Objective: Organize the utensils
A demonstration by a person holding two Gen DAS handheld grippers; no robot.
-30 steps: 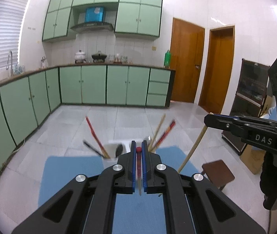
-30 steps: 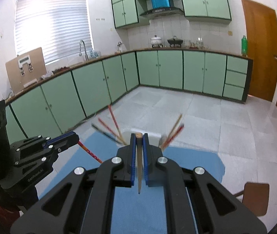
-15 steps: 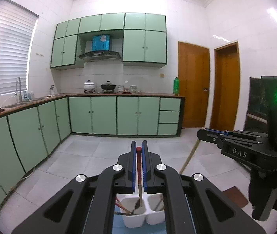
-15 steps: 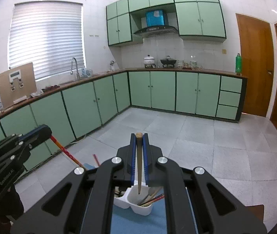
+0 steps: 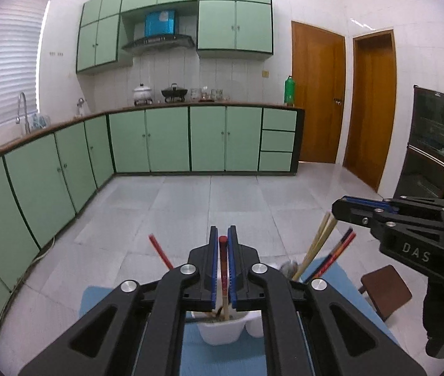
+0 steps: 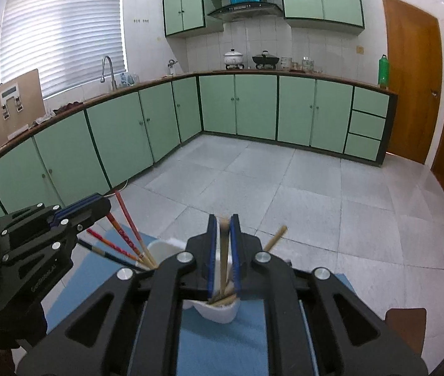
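Note:
My left gripper (image 5: 222, 241) is shut on a red-tipped chopstick (image 5: 223, 260) whose lower end stands in the left compartment of a white utensil holder (image 5: 222, 332). My right gripper (image 6: 224, 223) holds a plain wooden chopstick (image 6: 224, 250) between narrowly parted pads, its lower end in the holder's right compartment (image 6: 219, 311). Red chopsticks (image 6: 125, 222) lean out of the left compartment; wooden ones (image 5: 319, 244) and red-black ones (image 5: 334, 257) lean from the right. Each gripper shows in the other's view: the right one (image 5: 341, 208), the left one (image 6: 103, 203).
The holder stands on a blue mat (image 6: 222, 344) on a table. A small brown stool (image 5: 384, 291) stands on the tiled floor to the right. Green kitchen cabinets (image 5: 165, 139) line the far walls.
Both grippers tilted up and then came back down, so the chopsticks' lower ends now sit inside the holder's compartments. The right wooden chopstick looks blurred between the pads.

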